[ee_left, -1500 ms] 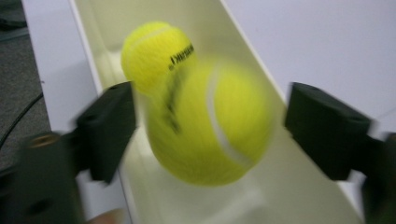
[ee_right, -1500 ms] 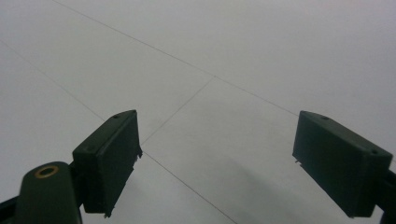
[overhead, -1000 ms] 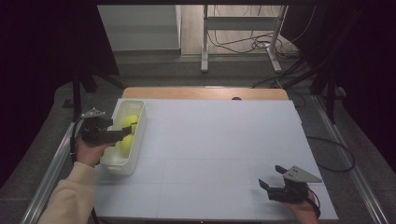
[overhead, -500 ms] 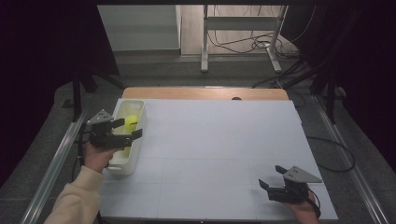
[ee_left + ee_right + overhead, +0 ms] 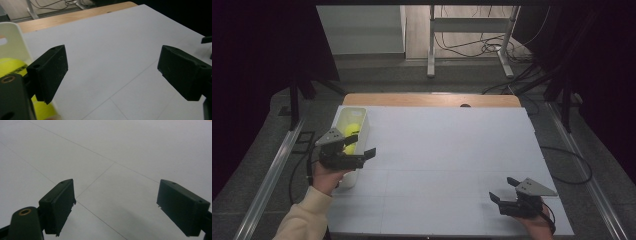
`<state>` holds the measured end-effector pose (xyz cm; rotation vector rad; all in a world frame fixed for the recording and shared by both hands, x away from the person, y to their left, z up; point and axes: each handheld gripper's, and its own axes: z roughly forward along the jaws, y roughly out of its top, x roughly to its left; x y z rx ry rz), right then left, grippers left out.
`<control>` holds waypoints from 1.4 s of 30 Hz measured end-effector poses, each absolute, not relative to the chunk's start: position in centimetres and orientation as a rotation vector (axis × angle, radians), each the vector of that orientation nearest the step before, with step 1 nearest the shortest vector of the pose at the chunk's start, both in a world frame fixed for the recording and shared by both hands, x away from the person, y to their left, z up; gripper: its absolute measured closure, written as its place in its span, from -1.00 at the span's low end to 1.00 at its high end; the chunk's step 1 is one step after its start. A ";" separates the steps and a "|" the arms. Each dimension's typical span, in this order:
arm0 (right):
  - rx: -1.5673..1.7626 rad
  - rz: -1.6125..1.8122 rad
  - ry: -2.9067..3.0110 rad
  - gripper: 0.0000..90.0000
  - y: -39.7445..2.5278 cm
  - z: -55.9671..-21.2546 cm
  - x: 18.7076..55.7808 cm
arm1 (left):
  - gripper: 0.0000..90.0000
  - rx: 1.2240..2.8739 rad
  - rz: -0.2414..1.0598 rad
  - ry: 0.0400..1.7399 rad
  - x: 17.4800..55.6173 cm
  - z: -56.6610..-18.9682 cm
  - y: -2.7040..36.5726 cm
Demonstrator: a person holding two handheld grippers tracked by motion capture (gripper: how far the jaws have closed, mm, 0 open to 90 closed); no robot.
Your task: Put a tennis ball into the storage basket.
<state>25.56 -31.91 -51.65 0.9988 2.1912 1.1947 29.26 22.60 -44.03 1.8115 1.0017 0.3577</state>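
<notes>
Tennis balls (image 5: pixel 350 135) in bin (image 5: pixel 362 125) partly hidden behind left gripper (image 5: pixel 360 148); count unclear. Bin cut off at left gripper view's edge.

- Light falls from overhead on the white table (image 5: pixel 452 150); the surroundings at nine and three o'clock are nearly black.
- The right gripper (image 5: pixel 116 207) casts a soft shadow at six o'clock.
- Both close views are grainy, with near jaws slightly blurred.
</notes>
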 end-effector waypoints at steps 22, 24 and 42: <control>0.986 1.209 2.197 -0.66 -31.8 -51.6 25.5 | -0.71 1.890 0.326 0.827 25.1 -48.5 18.5; 0.981 1.212 2.198 -0.66 -31.8 -51.6 25.5 | -0.71 1.898 0.308 0.814 24.6 -48.9 18.1; 0.917 1.278 2.225 -0.66 -31.2 -51.4 25.2 | -0.73 1.951 0.268 0.825 23.7 -51.9 18.3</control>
